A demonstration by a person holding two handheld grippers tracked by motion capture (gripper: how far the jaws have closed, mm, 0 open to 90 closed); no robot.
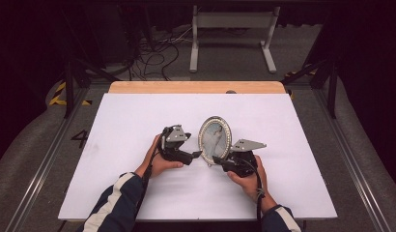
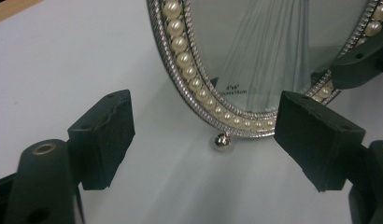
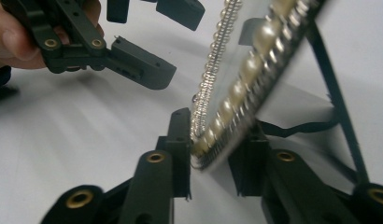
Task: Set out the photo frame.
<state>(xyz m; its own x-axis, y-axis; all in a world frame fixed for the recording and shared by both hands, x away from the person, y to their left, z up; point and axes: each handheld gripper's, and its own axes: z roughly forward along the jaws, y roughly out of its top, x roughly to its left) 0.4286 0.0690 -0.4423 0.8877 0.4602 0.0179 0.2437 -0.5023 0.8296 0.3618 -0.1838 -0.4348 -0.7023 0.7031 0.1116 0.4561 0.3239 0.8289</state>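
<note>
An oval picture frame (image 1: 215, 137) with a pearl and silver rim stands upright on the white table (image 1: 128, 121). Its glass (image 2: 273, 42) and a small silver ball foot (image 2: 221, 141) face the left gripper view. My right gripper (image 1: 217, 160) is shut on the frame's lower rim (image 3: 213, 135), one pad on each face. A black easel leg (image 3: 340, 102) props the frame from behind. My left gripper (image 2: 206, 140) is open just in front of the frame's bottom edge, with its pads clear of the frame. It also hangs open at the upper left of the right gripper view (image 3: 161, 39).
A bare wooden strip (image 1: 196, 87) runs along the table's far edge. Beyond it on the floor stand a white metal support (image 1: 233, 29) and loose cables (image 1: 155, 55). The white surface stretches to both sides of the hands.
</note>
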